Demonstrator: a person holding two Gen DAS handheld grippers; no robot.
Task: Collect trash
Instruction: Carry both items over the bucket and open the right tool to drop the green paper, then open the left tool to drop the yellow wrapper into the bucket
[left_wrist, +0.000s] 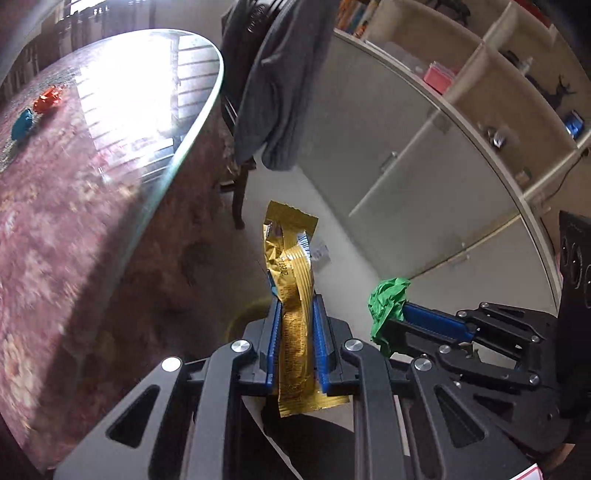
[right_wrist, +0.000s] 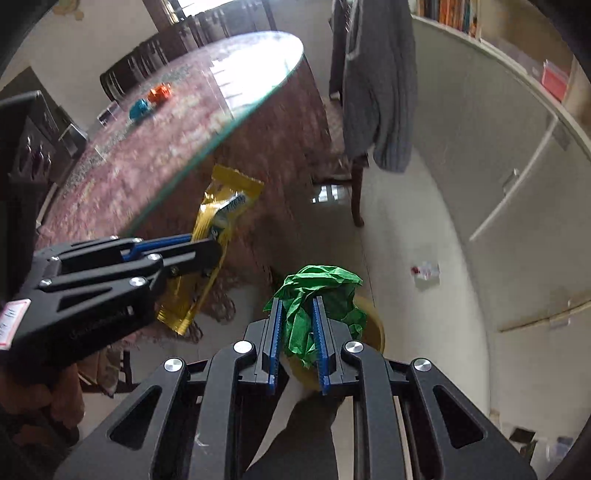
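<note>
- Gold foil fills the jaws of the left gripper (left_wrist: 295, 314): its blue pads are clamped on a crumpled gold snack wrapper (left_wrist: 291, 277), which sticks up past the fingertips and hangs out below them.
- Just to its right, the right gripper (right_wrist: 298, 306) pinches a wad of green crumpled paper (right_wrist: 317, 295) between its own blue pads; the paper bulges above and beside the fingers.
- Both grippers point steeply down, side by side, over the pale floor (right_wrist: 406, 229).
- Directly beneath them, partly hidden behind the fingers and the green paper, sits a yellow bin (right_wrist: 373, 325), close to the table's skirt.
- To the left stands a round, glass-topped table (left_wrist: 155, 155) with a reddish floral cloth; far across it lie an orange crumpled scrap (right_wrist: 159, 92) and a blue crumpled scrap (right_wrist: 139, 108), just beside each other.
- On the floor to the right, near the cabinet doors, lies a small white-and-red scrap (right_wrist: 426, 273).
- Farther off, a grey knitted garment (right_wrist: 380, 85) hangs over a dark wooden chair (right_wrist: 356, 192).
- A cream cabinet (left_wrist: 417, 158) with open shelves above runs along the right side.
</note>
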